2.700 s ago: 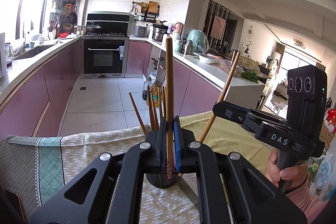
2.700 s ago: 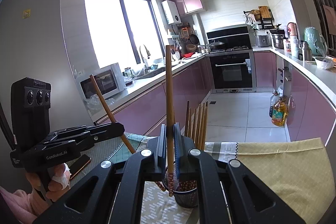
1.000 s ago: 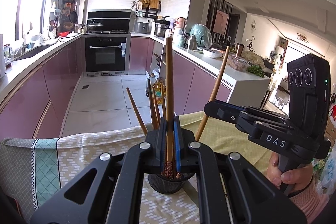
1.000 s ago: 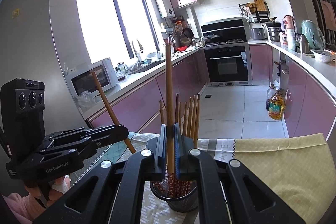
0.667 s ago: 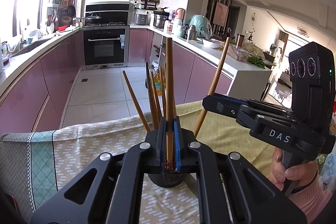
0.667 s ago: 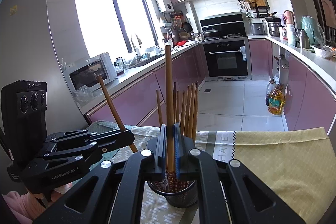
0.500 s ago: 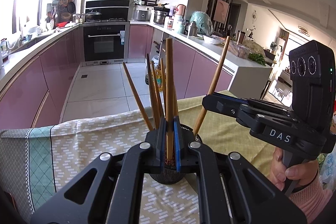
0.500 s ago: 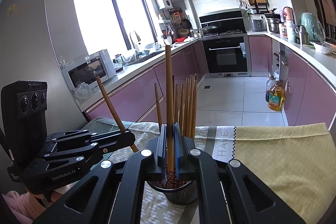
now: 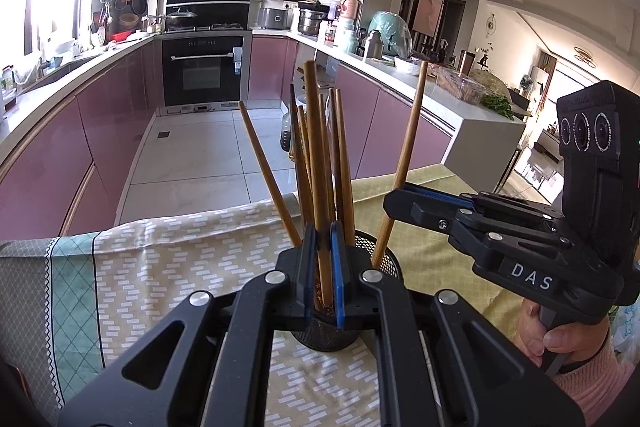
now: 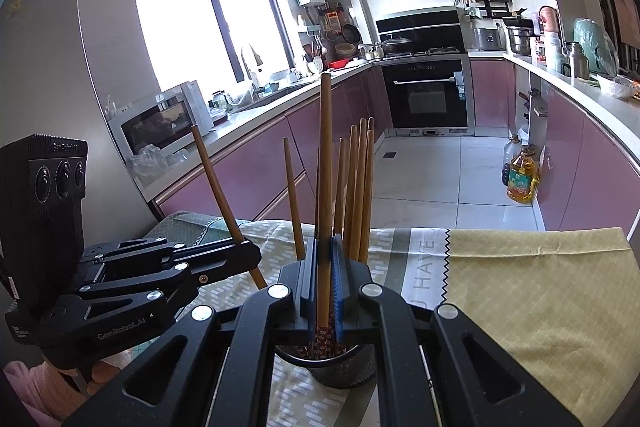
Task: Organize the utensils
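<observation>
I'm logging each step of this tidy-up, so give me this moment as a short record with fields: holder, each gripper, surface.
holder: black mesh cup with several chopsticks standing in it
left gripper: shut on one chopstick, upright, its lower end at the cup mouth
right gripper: shut on another chopstick, upright, its patterned end in the cup
surface: patterned cloth, yellow cloth beside it

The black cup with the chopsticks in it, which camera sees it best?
The right wrist view: the black mesh cup shows its open rim there, with patterned chopstick tips inside. In the left wrist view the cup sits mostly hidden behind the hand-held gripper's jaws.
</observation>
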A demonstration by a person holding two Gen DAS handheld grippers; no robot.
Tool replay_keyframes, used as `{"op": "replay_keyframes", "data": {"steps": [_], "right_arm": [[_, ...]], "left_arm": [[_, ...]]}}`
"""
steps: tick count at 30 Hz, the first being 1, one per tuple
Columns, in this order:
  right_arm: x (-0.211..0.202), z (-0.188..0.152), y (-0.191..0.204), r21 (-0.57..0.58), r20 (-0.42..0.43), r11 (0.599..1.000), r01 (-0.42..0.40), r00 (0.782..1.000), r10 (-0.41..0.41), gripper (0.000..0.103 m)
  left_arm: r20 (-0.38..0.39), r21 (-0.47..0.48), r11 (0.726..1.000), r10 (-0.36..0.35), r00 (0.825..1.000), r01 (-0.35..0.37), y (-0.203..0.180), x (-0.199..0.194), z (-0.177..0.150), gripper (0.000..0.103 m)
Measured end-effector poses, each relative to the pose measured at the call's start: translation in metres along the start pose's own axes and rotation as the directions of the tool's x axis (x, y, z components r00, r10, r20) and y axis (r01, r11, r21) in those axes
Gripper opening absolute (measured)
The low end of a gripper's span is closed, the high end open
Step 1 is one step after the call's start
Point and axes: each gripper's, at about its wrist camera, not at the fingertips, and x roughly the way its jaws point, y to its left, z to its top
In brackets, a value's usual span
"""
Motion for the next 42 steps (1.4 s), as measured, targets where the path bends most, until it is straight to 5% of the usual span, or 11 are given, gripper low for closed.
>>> {"op": "replay_keyframes", "data": {"steps": [12, 16, 22, 24, 27, 32, 42], "right_arm": [[0.001, -0.008, -0.006, 0.028, -0.017, 1.0, 0.006, 1.0, -0.006, 0.012], [-0.005, -0.015, -0.004, 0.022, -0.015, 1.0, 0.008, 1.0, -0.008, 0.023], [-0.022, -0.028, -0.001, 0.009, 0.028, 0.999, 0.049, 0.998, -0.049, 0.045], [-0.028, -0.033, 0.001, 0.005, 0.051, 0.997, 0.072, 0.996, -0.072, 0.056], [-0.036, -0.043, 0.006, -0.012, 0.086, 0.992, 0.122, 0.989, -0.121, 0.071], [-0.047, -0.06, 0.018, -0.045, 0.153, 0.98, 0.193, 0.971, -0.185, 0.095], [-0.058, -0.085, 0.046, -0.098, 0.241, 0.958, 0.27, 0.94, -0.24, 0.096]], "left_arm": [[-0.024, 0.005, 1.0, 0.008, 1.0, -0.008, 0.005, 0.011, -0.016, 0.024], [-0.012, -0.004, 1.0, 0.025, 1.0, -0.025, 0.009, 0.005, -0.026, 0.03], [0.05, -0.01, 0.996, 0.087, 0.995, -0.087, 0.016, -0.017, -0.042, 0.057], [0.082, -0.013, 0.993, 0.117, 0.99, -0.117, 0.018, -0.028, -0.047, 0.085], [0.145, -0.017, 0.985, 0.173, 0.974, -0.173, 0.02, -0.047, -0.055, 0.097], [0.189, -0.042, 0.968, 0.251, 0.949, -0.248, 0.026, -0.07, -0.07, 0.097], [0.261, -0.108, 0.948, 0.318, 0.911, -0.3, 0.035, -0.099, -0.098, 0.097]]}}
